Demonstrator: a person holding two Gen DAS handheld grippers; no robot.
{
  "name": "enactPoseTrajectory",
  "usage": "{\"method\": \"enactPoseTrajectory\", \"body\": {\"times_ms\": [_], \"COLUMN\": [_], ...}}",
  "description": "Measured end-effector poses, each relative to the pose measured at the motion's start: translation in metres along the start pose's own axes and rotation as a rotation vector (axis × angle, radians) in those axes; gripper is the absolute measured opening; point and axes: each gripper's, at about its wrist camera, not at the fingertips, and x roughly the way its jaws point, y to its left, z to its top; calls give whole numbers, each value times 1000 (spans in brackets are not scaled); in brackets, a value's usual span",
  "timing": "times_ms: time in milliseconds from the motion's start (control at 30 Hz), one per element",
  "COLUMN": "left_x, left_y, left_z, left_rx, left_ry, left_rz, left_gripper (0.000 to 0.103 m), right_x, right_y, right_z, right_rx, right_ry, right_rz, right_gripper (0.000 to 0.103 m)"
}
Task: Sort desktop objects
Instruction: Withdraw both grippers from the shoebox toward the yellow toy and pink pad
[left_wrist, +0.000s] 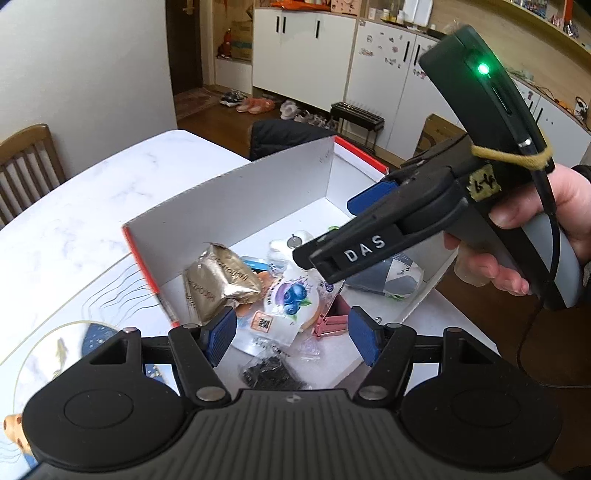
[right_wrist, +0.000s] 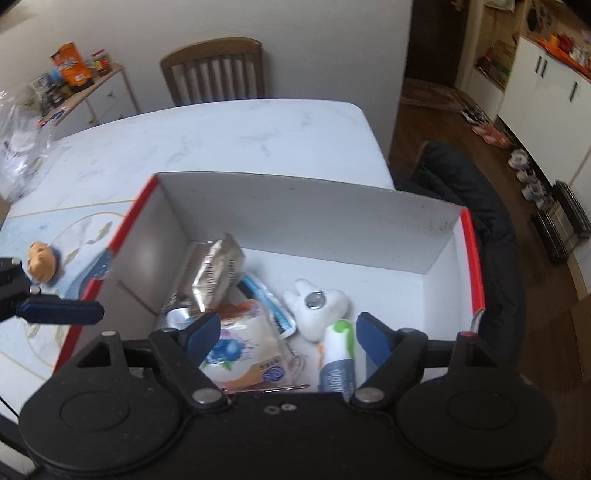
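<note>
A white cardboard box (left_wrist: 229, 192) with a red rim sits on the marble table and holds several small items. Among them are a gold foil packet (left_wrist: 218, 280), a blueberry snack packet (left_wrist: 291, 295), pink binder clips (left_wrist: 330, 325) and a bag of small black pieces (left_wrist: 269, 373). The right wrist view adds a white tooth-shaped plush (right_wrist: 317, 306) and a green-and-white tube (right_wrist: 338, 354) in the same box (right_wrist: 295, 218). My left gripper (left_wrist: 291, 334) hovers open above the box's near side, gripping nothing. My right gripper (right_wrist: 288, 332) is open and empty over the box, also seen as the right gripper (left_wrist: 327, 232) in a hand.
A small orange toy figure (right_wrist: 40, 260) lies on a printed mat (right_wrist: 44, 229) left of the box. A wooden chair (right_wrist: 214, 70) stands behind the table, and a dark jacket (right_wrist: 476, 206) hangs past the table's right edge. A clear plastic bag (right_wrist: 18, 147) lies far left.
</note>
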Motion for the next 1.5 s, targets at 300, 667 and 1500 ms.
{"method": "enactPoseTrajectory", "body": {"times_ms": [300,667,1500], "left_x": [-49,-85,-90], "left_y": [32,88,189], "left_z": [-31,-82,-179], "left_rx": [-66,-194,-199], "left_ry": [-44,-51,18], "left_rz": [62,129,147], "left_gripper": [74,84,102], "right_x": [-14,-32,38], "right_y": [19,75,250], "right_z": [-3,13,46], "right_rx": [2,-59,-198], "right_ry": [-36,-93,26], "right_rz": [54,102,155], "right_gripper": [87,89,90]}}
